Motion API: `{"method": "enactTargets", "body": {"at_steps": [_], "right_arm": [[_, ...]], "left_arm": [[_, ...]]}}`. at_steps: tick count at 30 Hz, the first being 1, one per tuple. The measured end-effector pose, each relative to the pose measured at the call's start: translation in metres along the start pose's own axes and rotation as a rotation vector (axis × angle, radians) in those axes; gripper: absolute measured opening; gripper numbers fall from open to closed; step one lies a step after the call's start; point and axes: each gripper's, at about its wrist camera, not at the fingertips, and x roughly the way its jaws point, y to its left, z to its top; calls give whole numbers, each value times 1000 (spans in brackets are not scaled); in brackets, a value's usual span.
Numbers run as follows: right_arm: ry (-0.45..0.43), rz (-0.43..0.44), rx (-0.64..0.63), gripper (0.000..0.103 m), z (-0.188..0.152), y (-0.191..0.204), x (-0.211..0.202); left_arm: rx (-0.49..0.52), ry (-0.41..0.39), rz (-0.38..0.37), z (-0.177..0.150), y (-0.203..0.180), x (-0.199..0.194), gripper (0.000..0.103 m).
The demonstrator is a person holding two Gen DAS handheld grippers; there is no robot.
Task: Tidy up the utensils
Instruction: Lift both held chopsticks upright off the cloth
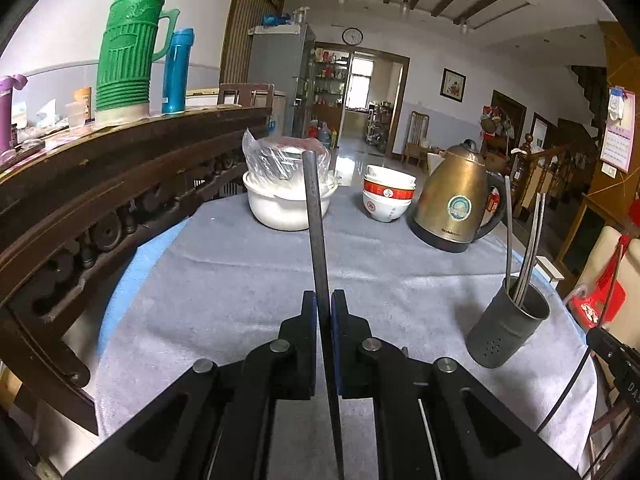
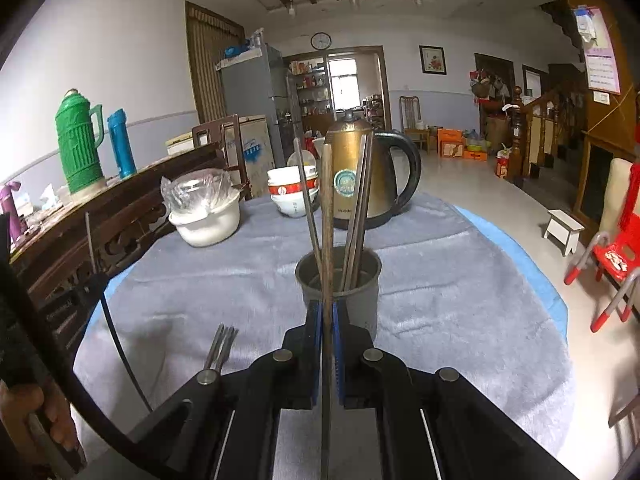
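My left gripper has its jaws clamped on a dark flat handle that sticks up and away from me. My right gripper pinches a brown wooden stick, held upright just in front of the grey holder. A fork lies on the grey cloth of the table, near left. The holder has 3 metal utensils in it. Beyond stand the kettle, stacked bowls and a white pot.

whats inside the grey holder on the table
The holder has a few metal chopsticks standing in it, leaning on the rim. Its wall hides their lower ends and the bottom.
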Motion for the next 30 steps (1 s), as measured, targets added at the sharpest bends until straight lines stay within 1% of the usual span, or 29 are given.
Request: {"method": "enactTargets", "body": {"at_steps": [8,12,22,25,30], "right_arm": [[-10,6,9,6,-7,-1,-23],[-12,-1,29,6,-11,-7,-35],[-6,0,71,6,-13,-17,-43],[-16,8,85,6,-10,-20,-45],[-33,20,98,6,-2,-21,-48]], "left_arm": [[-21,-10,-15,-6,11,-25,8],[-26,-10,-19,-8,14,-30,8],[-69,34,-42,-2,17,-27,8],[-82,58,-35,1,16,-23,7],[-95,77,-15,8,14,-23,7]]}}
